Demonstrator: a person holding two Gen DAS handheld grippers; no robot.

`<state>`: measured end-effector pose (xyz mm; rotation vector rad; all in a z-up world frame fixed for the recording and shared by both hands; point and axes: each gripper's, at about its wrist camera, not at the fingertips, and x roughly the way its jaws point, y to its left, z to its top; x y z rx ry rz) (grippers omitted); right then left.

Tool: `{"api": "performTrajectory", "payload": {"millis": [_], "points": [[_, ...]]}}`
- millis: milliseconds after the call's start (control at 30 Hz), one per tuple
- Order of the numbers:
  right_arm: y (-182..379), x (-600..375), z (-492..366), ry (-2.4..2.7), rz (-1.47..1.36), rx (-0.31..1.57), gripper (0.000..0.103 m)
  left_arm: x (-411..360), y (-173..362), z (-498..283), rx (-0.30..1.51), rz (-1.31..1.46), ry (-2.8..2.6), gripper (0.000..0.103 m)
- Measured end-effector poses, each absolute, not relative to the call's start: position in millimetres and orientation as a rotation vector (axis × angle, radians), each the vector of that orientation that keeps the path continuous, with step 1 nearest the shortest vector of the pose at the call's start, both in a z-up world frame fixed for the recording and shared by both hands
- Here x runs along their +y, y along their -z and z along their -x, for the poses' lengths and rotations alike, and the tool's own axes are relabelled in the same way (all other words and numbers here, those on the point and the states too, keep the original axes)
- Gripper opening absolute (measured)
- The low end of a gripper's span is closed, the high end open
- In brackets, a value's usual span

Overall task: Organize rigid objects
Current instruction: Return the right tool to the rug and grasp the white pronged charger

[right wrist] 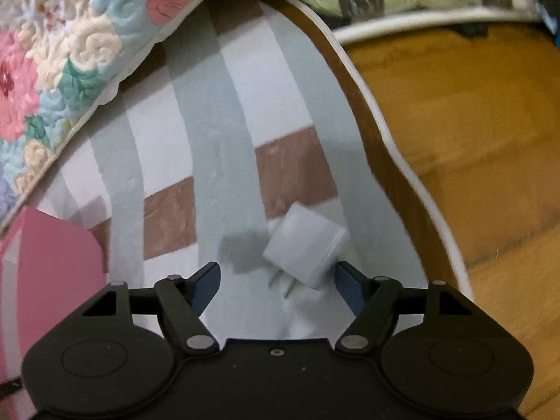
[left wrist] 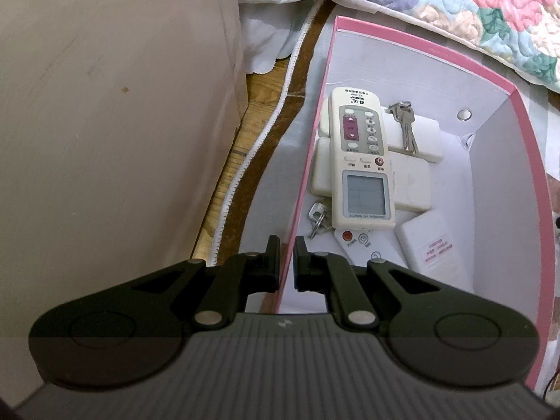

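White plug adapter (right wrist: pixel 304 248) lies tilted on the striped bedsheet (right wrist: pixel 224 133), prongs pointing back toward the camera; it sits near the sheet's piped edge, beyond which the wooden floor (right wrist: pixel 455 140) drops away. Right gripper (right wrist: pixel 278 285) is over it with jaws well apart, nothing between the pads; the blue right-hand pad sits just beside the adapter's lower corner, the left-hand pad stands off over bare sheet. Judgement: jaws are set wide to straddle the body, but the adapter lies off-centre toward the right pad, so the approach likely needs a small shift that way before closing.

Relative to the adapter, the pink box (right wrist: pixel 52 245) shows at the far left of the right wrist view, with open sheet between them: clear lane for a carry. The floral quilt (right wrist: pixel 52 70) bounds the sheet farther back.

Left gripper (left wrist: pixel 287 262) is clamped on the pink box's near wall (left wrist: pixel 295 210), one pad inside and one outside, presumably to steady it. Inside: a white remote (left wrist: pixel 362 161) on top of other white devices, and keys (left wrist: pixel 406 126). Open floor remains at the box's right side.
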<state>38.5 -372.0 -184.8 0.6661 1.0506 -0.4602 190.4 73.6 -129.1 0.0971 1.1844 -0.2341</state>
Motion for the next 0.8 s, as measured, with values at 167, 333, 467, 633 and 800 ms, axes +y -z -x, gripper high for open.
{"api": "performTrajectory", "payload": {"millis": [167,333,467,633,800], "points": [[185.1,-370.4,-53.9,0.462,-0.566,1.063,0.079,73.8,129.3,-191.2,1.187,-0.094,0.234,0.007],[183.8,-364.6,-53.0,0.490,-0.440,1.067,0.051,73.9,129.4,-190.4,1.186,-0.095,0.232,0.007],[182.2,-363.7,-49.1,0.454,-0.364,1.074,0.051,74.0,130.3,-190.2,1.191,-0.092,0.229,0.007],[171.2,-358.5,-34.6,0.444,-0.334,1.020,0.051,74.3,128.6,-189.9,1.191,-0.090,0.229,0.007],[141.4,-337.3,-26.3,0.372,-0.288,0.967,0.041,74.7,128.3,-191.2,1.195,-0.084,0.229,0.007]]}}
